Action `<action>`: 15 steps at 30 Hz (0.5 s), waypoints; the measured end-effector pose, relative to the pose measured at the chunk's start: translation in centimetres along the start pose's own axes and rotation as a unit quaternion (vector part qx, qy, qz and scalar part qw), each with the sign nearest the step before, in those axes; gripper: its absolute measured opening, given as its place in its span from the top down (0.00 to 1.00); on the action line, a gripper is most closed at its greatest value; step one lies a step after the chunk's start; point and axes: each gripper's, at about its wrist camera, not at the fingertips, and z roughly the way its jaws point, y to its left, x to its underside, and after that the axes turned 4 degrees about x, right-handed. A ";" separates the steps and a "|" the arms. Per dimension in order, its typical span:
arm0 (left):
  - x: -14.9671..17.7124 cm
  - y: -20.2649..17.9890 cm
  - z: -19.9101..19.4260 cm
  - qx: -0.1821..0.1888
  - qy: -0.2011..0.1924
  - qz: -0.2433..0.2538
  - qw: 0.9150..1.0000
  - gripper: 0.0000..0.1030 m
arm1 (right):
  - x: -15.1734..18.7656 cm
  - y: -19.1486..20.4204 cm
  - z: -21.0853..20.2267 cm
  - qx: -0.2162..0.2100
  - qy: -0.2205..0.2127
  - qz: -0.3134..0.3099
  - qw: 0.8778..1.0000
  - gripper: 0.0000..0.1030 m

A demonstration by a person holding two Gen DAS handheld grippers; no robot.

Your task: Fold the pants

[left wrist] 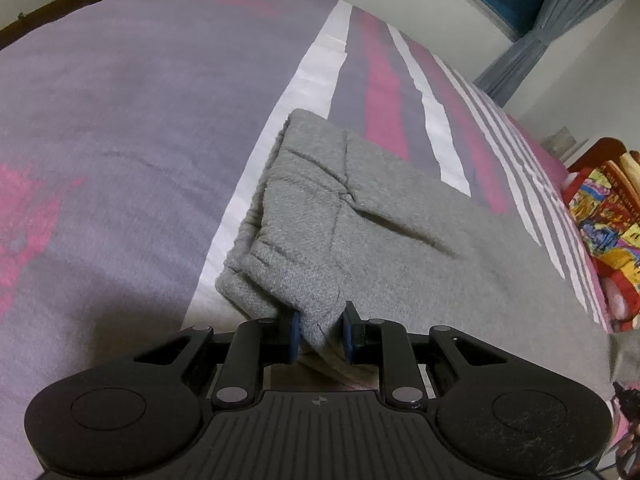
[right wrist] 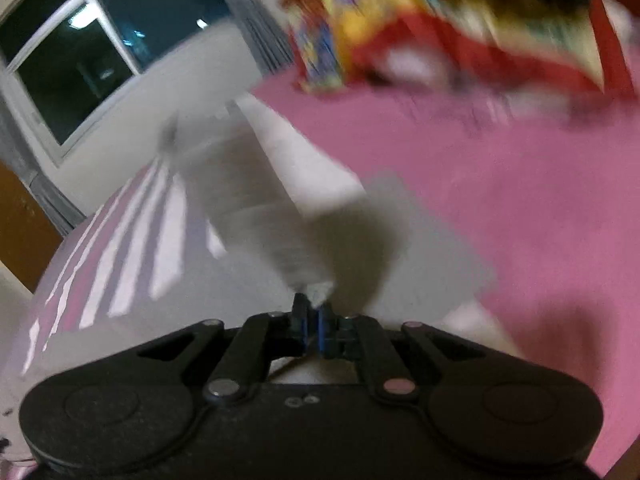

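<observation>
The left gripper (left wrist: 322, 332) is closed down on a thick fold of the grey pants (left wrist: 360, 216), with cloth pinched between its blue pads (left wrist: 295, 330) near the ribbed waistband edge. It is pointed steeply down at the bed (left wrist: 120, 120). The pants are laid flat across the striped bedspread, stretching away to the right, the waistband corner lying beside a white stripe (left wrist: 316, 76).

The right gripper (right wrist: 312, 322) is nearly fully closed, and a thin edge of grey cloth is clamped at its tips; the pants (right wrist: 280, 216) are seen drawn up from it in heavy blur. A pink sheet (right wrist: 520, 200) is spread to the right, with a colourful cushion (right wrist: 400, 20) beyond. Open bedspread is left on the far-left side, bounded by the wall and window (right wrist: 80, 60).
</observation>
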 end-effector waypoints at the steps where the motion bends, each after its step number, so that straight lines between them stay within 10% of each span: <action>1: -0.1 -0.1 0.0 -0.003 0.001 0.001 1.000 0.79 | 0.4 -0.6 -0.3 -0.012 -0.006 0.024 1.000 0.91; 6: 0.2 -0.3 -0.3 -0.005 -0.016 0.000 1.000 0.79 | 0.4 -2.8 -0.7 -0.017 -0.031 0.113 0.993 0.77; 15: 0.3 -0.1 -2.0 0.017 -0.086 -0.032 0.996 0.79 | -2.7 -0.8 -2.5 -0.011 -0.048 0.075 0.996 0.96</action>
